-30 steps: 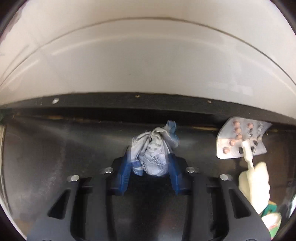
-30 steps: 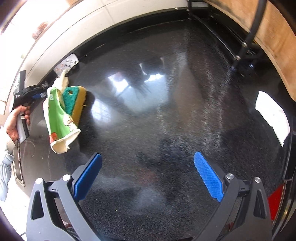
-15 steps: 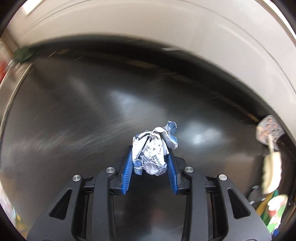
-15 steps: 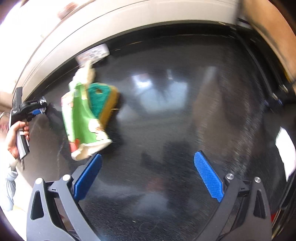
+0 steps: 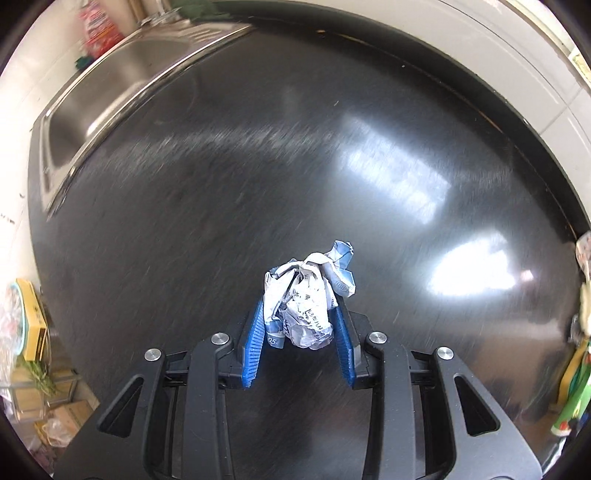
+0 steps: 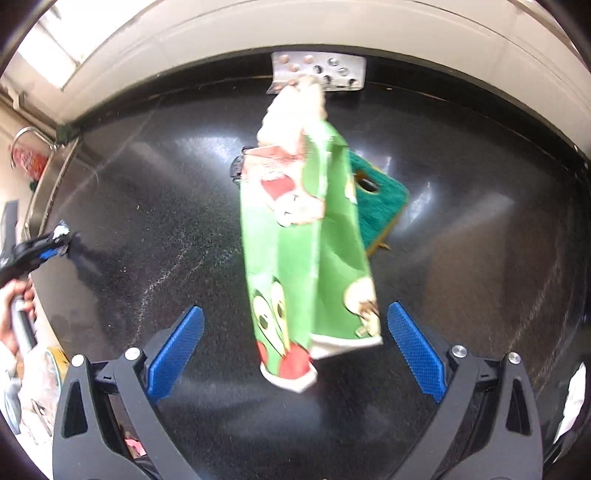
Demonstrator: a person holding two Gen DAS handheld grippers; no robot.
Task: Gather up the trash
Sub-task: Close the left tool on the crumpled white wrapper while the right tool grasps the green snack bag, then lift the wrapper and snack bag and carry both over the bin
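My left gripper (image 5: 298,314) is shut on a crumpled white and blue paper ball (image 5: 308,295) and carries it above the black counter. My right gripper (image 6: 295,328) stands open above a green snack carton (image 6: 306,258) that lies on the counter between the blue pads, untouched. A pale crumpled scrap (image 6: 291,110) lies at the carton's far end. Beyond it a silver pill blister (image 6: 317,72) leans at the wall. In the right wrist view the left gripper (image 6: 55,240) shows at the far left with the paper in it.
A green and yellow sponge (image 6: 376,195) lies beside the carton. A steel sink (image 5: 122,99) is set in the black counter (image 5: 258,166) at the upper left. Boxes and bags (image 5: 29,332) sit below the counter's left edge. A white tiled wall (image 6: 332,26) runs behind.
The left gripper has swung away from the wall and the blister toward the sink side, still holding the paper. The right gripper has moved over the green carton, which now lies between its fingers.
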